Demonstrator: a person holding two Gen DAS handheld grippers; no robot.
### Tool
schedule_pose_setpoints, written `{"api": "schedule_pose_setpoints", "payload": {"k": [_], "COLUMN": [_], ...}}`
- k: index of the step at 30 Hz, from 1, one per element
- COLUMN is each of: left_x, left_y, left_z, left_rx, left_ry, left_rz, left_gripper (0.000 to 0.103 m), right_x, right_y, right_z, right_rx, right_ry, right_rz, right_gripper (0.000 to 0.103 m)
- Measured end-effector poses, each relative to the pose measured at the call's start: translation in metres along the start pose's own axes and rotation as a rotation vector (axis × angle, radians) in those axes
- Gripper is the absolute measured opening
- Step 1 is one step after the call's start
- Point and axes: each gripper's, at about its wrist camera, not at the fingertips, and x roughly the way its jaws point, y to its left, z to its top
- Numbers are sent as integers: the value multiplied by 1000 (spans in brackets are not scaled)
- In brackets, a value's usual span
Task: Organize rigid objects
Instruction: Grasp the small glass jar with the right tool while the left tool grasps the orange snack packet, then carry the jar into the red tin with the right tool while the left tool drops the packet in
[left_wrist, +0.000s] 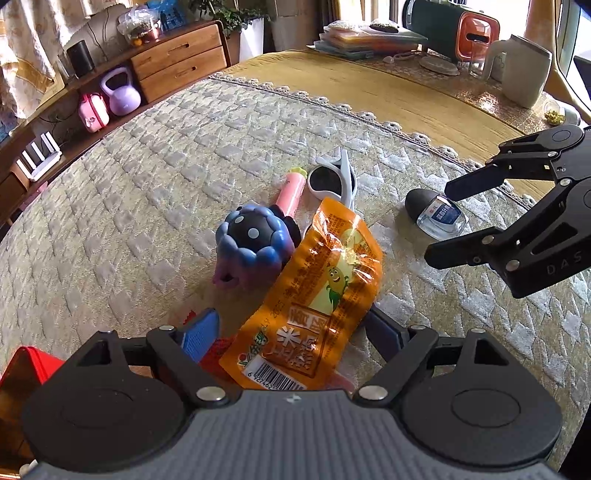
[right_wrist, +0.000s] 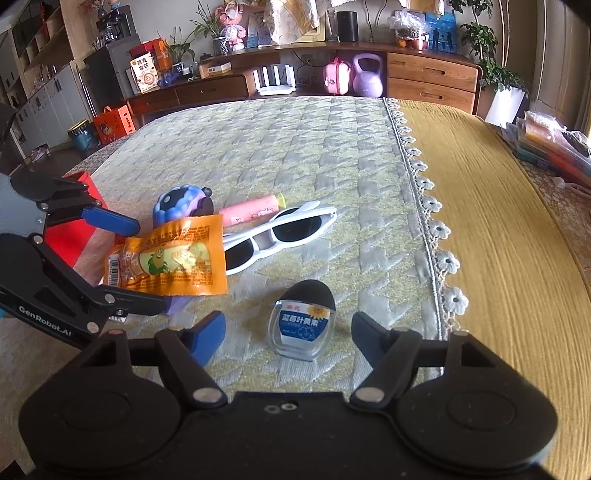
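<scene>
An orange corn snack packet lies between the open fingers of my left gripper; it also shows in the right wrist view. Beyond it lie a blue-purple toy, a pink tube and white sunglasses. A small clear bottle with a black cap lies on the quilt just ahead of my open right gripper; the left wrist view shows that gripper beside the bottle.
A red box sits at the left near the table edge. The quilted cover ends in a lace border, with yellow cloth to the right. A white jug, a glass and stacked folders stand at the far end.
</scene>
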Motion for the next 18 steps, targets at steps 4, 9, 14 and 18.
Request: {"api": "schedule_pose_setpoints", "payload": {"k": [4,9,14,18], "left_x": [-2,-3,-5,-9], "left_y": [-3,-7,-8,-11], "left_z": [-3,-6,-9,-11], "left_rx": [7,16,4,-7], "left_ry": [-20,-30,-36,-40], "left_rz": [-20,-6,6,15], "left_gripper": [74,64,61,59], "right_x": [4,6,6,3], "right_y": [3,9,11,14], "right_z": [1,3,2,-1], "right_rx": [-4,-24,-29,-30], "right_ry": [-4,-12,-25,-31], "right_rz": [-6,-23,-59,-64], "right_gripper": [69,61,38,38]}}
